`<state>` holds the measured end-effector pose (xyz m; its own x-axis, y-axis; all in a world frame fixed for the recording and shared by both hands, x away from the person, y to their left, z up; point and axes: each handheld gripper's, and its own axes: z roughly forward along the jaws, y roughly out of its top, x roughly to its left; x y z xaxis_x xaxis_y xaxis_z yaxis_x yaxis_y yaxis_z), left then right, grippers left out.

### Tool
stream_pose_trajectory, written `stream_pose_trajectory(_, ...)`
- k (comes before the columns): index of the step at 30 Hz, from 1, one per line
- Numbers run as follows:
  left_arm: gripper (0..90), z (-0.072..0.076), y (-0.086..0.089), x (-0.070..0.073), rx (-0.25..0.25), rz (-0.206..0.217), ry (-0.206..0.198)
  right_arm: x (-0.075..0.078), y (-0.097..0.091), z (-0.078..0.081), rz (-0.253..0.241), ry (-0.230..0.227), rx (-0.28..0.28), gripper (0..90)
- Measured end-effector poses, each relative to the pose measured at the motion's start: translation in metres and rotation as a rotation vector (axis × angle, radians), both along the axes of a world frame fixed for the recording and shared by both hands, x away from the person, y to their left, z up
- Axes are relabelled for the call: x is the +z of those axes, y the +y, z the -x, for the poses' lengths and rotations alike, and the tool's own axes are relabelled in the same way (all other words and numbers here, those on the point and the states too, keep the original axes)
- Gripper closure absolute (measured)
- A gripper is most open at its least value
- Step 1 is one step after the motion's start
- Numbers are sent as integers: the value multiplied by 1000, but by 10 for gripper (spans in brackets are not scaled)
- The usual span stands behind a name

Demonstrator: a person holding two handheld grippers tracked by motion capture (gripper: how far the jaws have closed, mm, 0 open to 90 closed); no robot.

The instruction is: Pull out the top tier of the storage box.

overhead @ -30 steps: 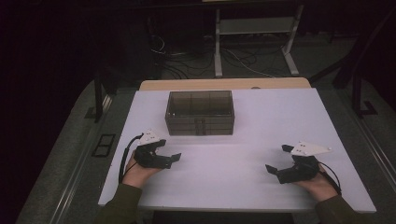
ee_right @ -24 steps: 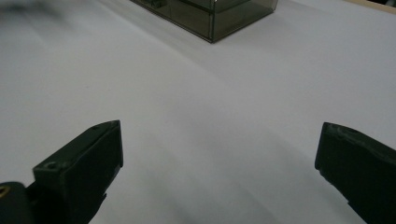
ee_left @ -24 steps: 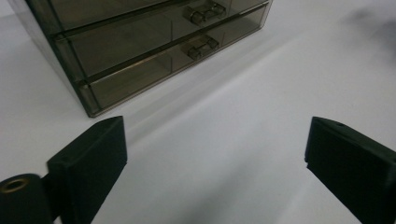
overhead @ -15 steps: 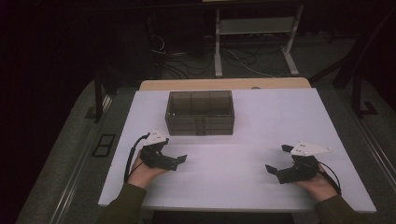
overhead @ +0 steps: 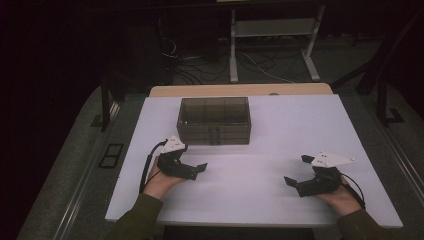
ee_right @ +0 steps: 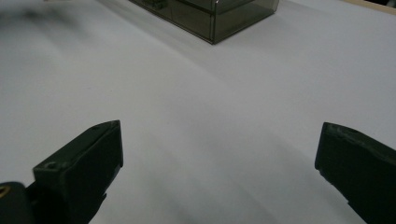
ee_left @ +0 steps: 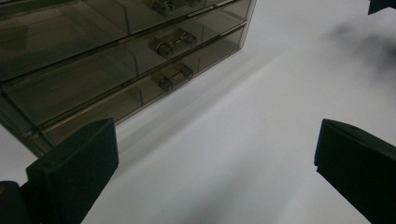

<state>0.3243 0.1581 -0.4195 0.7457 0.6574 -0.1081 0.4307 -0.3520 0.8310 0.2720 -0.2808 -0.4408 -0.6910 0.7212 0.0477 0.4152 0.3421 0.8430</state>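
A smoky see-through drawer box point(overhead: 214, 120) stands at the back middle of the white table point(overhead: 295, 125). In the left gripper view its stacked drawers point(ee_left: 93, 70) with small bar handles point(ee_left: 175, 77) face me at the upper left. My left gripper point(overhead: 192, 161) rests on the table just in front of the box's left end, apart from it. Its jaws have just been opening and stand wide, nothing between them point(ee_left: 215, 137). My right gripper point(overhead: 298, 170) lies near the front right, open over bare table point(ee_right: 219, 135), the box's corner point(ee_right: 210, 16) far off.
Behind the table a strip of wooden edge point(overhead: 240, 90) shows, then a dark floor with cables point(overhead: 200, 70) and a white metal stand point(overhead: 272, 45). Grey floor runs along both sides of the table.
My left gripper has slid a little to the right, toward the table's middle, and its jaws have spread wider. The right gripper and the drawer box have kept still.
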Motion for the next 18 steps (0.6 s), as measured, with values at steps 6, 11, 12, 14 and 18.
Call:
stream_pose_trajectory(6,0,-3,-7,0,-14,-4,4,0,0,0,-2,1,0,5)
stream_pose_trajectory(11,0,-4,-13,0,-11,-19,-24,0,0,0,2,0,0,5)
stream_pose_trajectory(12,0,-5,-15,0,-13,-16,-21,0,0,0,2,1,0,5)
stream_pose_trajectory(14,0,-6,-16,0,-15,-11,-17,0,0,0,1,1,0,5)
stream_pose_trajectory(18,0,-9,-19,0,-14,-9,-12,0,0,0,1,1,1,6)
